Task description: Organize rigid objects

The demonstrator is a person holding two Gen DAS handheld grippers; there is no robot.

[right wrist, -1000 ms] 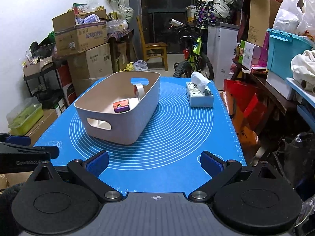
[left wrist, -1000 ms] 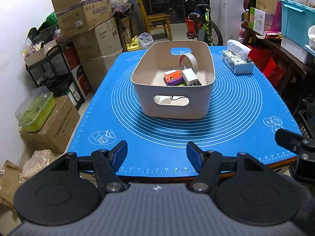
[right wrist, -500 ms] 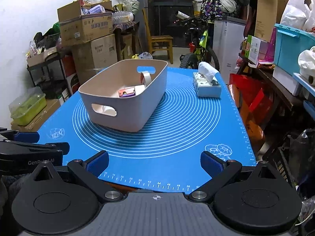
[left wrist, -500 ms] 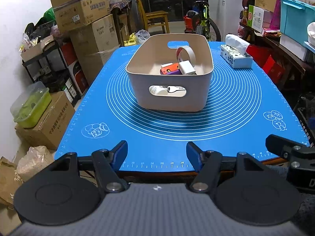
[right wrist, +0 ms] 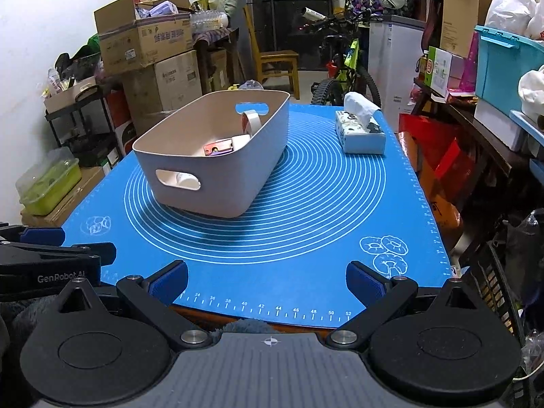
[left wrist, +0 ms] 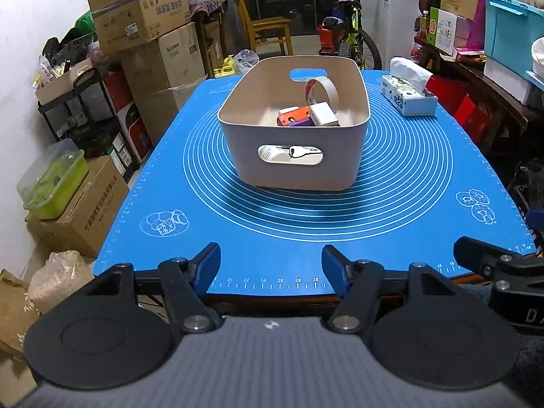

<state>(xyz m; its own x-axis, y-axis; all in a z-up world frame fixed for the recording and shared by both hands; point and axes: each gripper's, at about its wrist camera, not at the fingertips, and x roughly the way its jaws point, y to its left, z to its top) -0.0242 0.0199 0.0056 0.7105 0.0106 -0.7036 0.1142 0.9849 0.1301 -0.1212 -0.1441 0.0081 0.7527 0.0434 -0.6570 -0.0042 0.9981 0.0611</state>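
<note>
judging by the bare blue mat, sorting looked finished: tape roll, charger and small items sat inside the beige bin mid-mat; tissue box stayed at the far right edge; both grippers hung wide, empty.

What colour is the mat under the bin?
Blue mat with white concentric rings; clearest from the left wrist.

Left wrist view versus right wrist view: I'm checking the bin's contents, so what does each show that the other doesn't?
Only the left wrist view shows the key through the bin's near handle slot and the purple item under the orange one. Only the right wrist view shows the bin's long outer side and the tissue box's end face. Both show the bin, tape roll, tissue box and blue mat, with both grippers open and empty.
</note>
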